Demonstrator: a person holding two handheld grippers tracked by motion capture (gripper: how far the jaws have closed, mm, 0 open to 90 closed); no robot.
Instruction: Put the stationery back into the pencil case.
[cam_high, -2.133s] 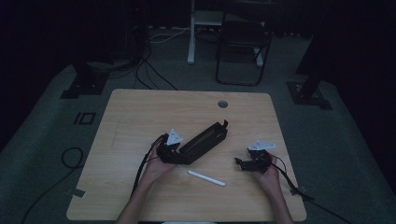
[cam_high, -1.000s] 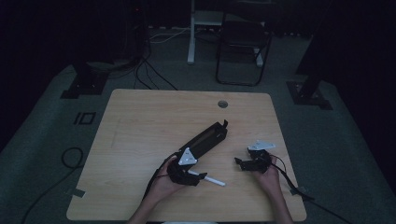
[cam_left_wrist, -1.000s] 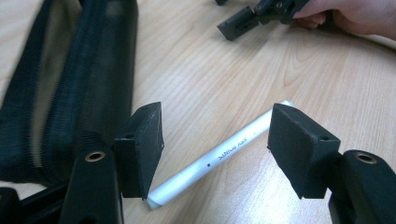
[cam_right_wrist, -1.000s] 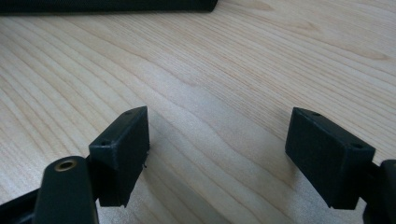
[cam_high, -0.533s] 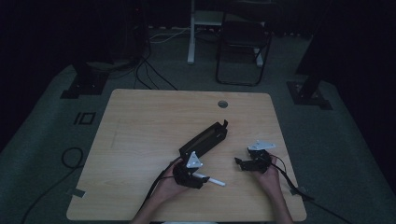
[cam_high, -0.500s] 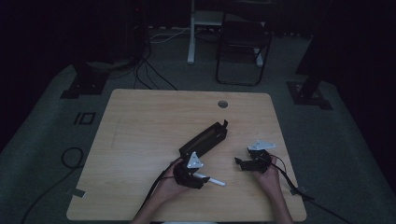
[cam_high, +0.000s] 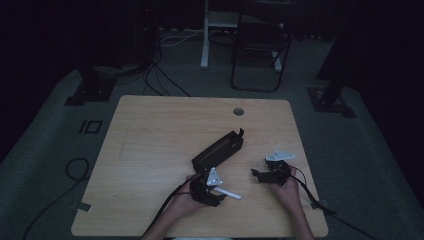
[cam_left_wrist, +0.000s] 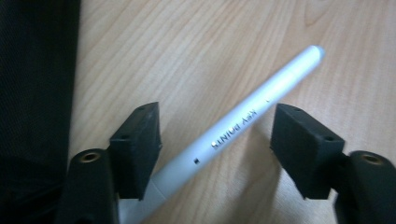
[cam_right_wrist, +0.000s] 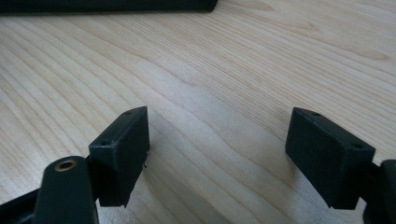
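A silver-white pen (cam_left_wrist: 243, 123) lies flat on the wooden table (cam_high: 160, 130), printed lettering on its barrel. My left gripper (cam_left_wrist: 215, 147) is open and straddles the pen, one jaw on each side, neither pressing on it. In the high view the left gripper (cam_high: 216, 192) sits over the pen's (cam_high: 231, 193) left end, near the table's front. A long black case (cam_high: 218, 149) lies diagonally at mid-table, just behind the left gripper. My right gripper (cam_high: 260, 175) rests on the table to the right, open, with bare wood between its jaws (cam_right_wrist: 217, 156).
A round cable hole (cam_high: 238, 111) sits near the table's far edge. The black case's edge (cam_right_wrist: 107, 5) runs along the top of the right gripper view. Behind the table stand a chair (cam_high: 260, 45) and stand legs (cam_high: 90, 87); cables trail on the floor.
My left gripper has moved from the left end of the black case forward and right to the pen, and now straddles it. The right gripper has stayed put.
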